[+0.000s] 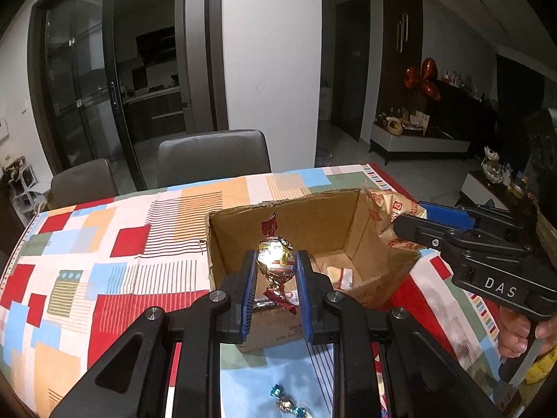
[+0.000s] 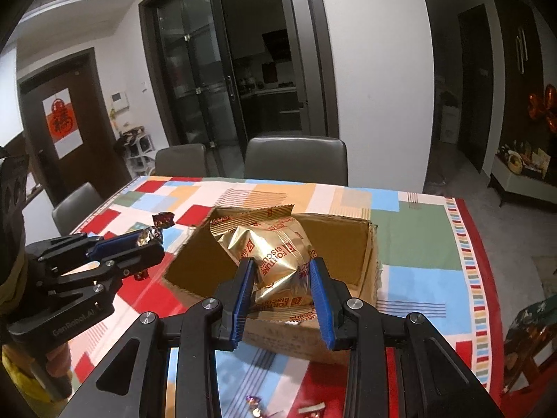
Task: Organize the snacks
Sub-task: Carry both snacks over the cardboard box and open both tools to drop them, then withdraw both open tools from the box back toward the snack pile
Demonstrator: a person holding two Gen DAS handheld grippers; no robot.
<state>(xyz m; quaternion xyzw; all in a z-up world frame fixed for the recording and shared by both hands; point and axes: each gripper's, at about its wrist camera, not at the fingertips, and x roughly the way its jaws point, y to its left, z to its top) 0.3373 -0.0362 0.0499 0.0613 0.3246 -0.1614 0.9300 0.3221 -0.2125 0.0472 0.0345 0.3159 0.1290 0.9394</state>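
Two grey chairs (image 2: 296, 156), patchwork tablecloth (image 2: 410, 230)

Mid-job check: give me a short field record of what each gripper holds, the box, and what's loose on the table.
left gripper: shut on silver-and-red foil-wrapped candy, above the box's near edge
right gripper: shut on gold foil biscuit packet, over the box
box: open brown cardboard box, small white packet inside
loose: blue-ended wrapped candy on patchwork tablecloth, near side
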